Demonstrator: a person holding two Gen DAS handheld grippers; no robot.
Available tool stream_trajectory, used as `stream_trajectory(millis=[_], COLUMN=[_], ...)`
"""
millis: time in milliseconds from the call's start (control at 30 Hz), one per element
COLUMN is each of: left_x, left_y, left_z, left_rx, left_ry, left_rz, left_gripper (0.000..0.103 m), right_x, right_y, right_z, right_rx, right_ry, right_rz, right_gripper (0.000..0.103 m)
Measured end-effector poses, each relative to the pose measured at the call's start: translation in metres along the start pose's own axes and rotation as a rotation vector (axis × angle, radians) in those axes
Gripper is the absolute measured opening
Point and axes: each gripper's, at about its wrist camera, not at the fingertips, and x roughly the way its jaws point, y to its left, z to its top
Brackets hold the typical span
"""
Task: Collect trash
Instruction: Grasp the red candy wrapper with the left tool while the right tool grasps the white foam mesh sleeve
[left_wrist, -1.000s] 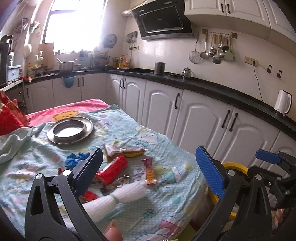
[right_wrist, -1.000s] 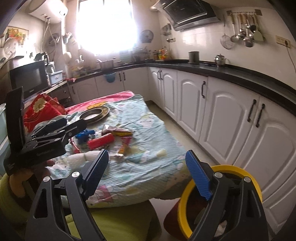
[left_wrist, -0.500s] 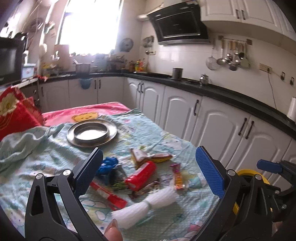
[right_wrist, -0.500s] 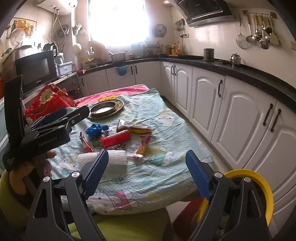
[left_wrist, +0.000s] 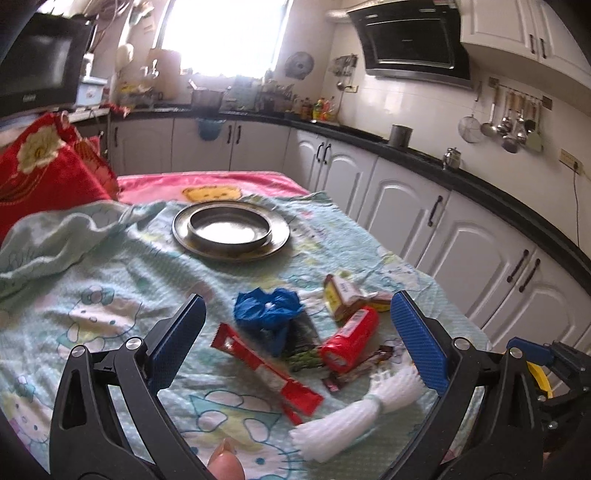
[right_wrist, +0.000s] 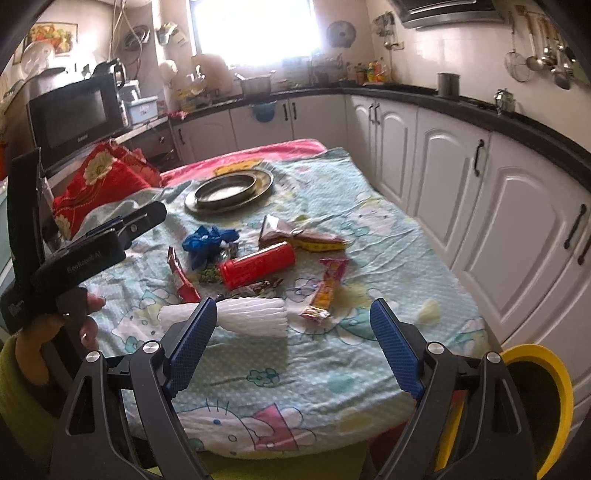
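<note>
Wrappers scattered on the cloth-covered worktop (right_wrist: 369, 369).
Left tongs (left_wrist: 297, 341) and right tongs (right_wrist: 291, 349) both gape wide, empty, above the wrappers (right_wrist: 325, 284) and red tube (right_wrist: 258, 266).

Both hand-held grippers are coming in closer over the table and tipping lower than a second ago. The left gripper (left_wrist: 297, 341) is now hanging wide over the crumpled blue plastic bag (left_wrist: 266, 309) and the long red snack wrapper (left_wrist: 264, 365), where before the litter lay further ahead of it. The right gripper (right_wrist: 291, 345) is now framing the white foam net sleeve (right_wrist: 251, 317), and the yellow-rimmed bin (right_wrist: 543, 398) is sliding off to its right edge.
</note>
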Motion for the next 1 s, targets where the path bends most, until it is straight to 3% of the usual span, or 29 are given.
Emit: stream_trajectory(millis=[367,567,633,700,867,1000], left_x=[0.027,0.043,0.048,0.051,0.058,0.059], left_y=[0.034,0.052,0.055,0.056,0.061,0.059], left_z=[-0.013,-0.024,-0.028,-0.031,-0.038,-0.041], left_rx=[-0.097,-0.169,-0.193,-0.205,-0.236,-0.239], left_ry=[0.093,0.164,0.189,0.206,0.242,0.257], left_rz=[0.034,0.023,0.015,0.011,-0.001,-0.014], left_gripper=[0.092,0.083,0.080,0.077,0.062,0.050], right_x=[0.054,0.078,0.085,0.091,0.092,0.092], right_y=[0.013,0.021,0.023,0.024,0.029,0.032], right_z=[0.000,-0.001,-0.004,-0.006,-0.013,-0.015], right_rx=[-0.056,-0.088,-0.097,-0.094,-0.122,-0.133], right_ry=[0.099,0.146,0.169,0.199,0.233,0.251], right_rz=[0.062,0.093,0.113,0.146,0.181,0.185], right_gripper=[0.071,0.067,0.060,0.043,0.027,0.021])
